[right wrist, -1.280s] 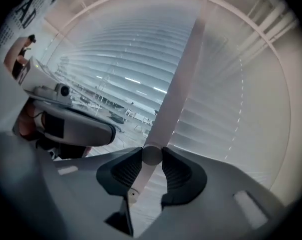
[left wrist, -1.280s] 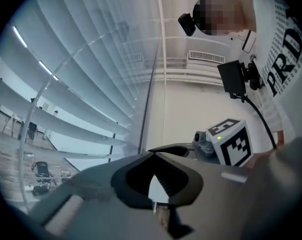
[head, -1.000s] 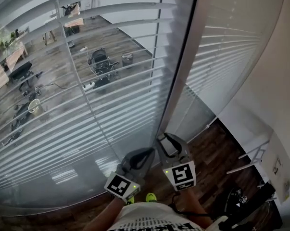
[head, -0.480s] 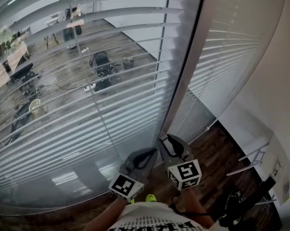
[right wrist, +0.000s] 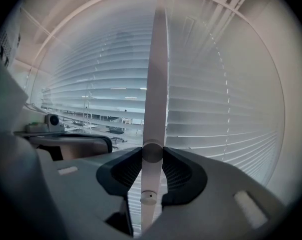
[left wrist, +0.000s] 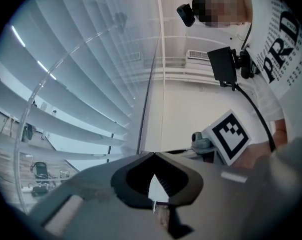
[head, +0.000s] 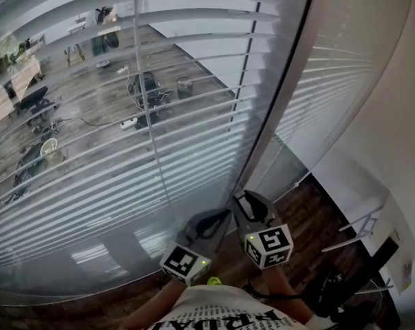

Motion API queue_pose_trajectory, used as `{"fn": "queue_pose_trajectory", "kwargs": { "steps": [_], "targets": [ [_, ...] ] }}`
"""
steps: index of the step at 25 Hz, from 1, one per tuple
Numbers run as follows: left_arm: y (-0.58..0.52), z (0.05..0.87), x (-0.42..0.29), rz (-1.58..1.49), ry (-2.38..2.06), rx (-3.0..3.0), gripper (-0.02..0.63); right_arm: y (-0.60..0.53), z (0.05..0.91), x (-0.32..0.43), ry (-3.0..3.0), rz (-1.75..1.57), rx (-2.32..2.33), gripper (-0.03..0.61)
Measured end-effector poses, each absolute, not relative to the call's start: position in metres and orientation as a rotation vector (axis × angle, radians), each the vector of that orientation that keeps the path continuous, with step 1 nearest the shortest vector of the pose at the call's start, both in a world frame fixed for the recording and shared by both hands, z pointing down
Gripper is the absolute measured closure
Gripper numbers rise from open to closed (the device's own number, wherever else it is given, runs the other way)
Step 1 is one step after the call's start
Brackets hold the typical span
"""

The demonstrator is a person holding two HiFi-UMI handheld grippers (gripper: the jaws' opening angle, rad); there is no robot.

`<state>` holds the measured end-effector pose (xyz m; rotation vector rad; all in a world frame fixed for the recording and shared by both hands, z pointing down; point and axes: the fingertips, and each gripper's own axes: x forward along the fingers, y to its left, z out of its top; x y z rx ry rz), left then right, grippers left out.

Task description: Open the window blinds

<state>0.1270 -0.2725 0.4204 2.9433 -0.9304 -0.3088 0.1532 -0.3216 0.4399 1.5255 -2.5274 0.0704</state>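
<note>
Tilt wand [right wrist: 157, 84], window blinds [head: 90, 177]: probably a light, stiff, slick white rod, running 12 to 6 o'clock in right gripper view; right gripper [right wrist: 152, 154] clamps its lower end, the sensible hold; left gripper [left wrist: 153, 154] clenched, empty.

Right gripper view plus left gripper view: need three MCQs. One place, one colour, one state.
1. Where is the tilt wand?
A. Between the jaws of the right gripper
B. Hanging free, untouched
C. Lying on the sill

2. What colour are the blind slats?
A. Black
B. White
C. Red

3. How do the jaws of the left gripper stand?
A. Wide apart
B. Closed on a slat
C. Closed, with nothing between them

Answers:
1. A: the wand stands upright with both pads pressed against it.
2. B: every slat looks white.
3. C: the tips meet and nothing is between them.
</note>
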Motion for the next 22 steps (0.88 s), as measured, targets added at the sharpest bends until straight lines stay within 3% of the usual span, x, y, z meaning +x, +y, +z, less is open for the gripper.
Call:
{"fn": "queue_pose_trajectory", "kwargs": {
  "steps": [22],
  "targets": [
    [-0.266, 0.426, 0.127, -0.278, -0.879, 2.990, 0.623, -0.317, 0.442, 0.153, -2.518, 0.039, 1.540, 0.457]
  ]
}}
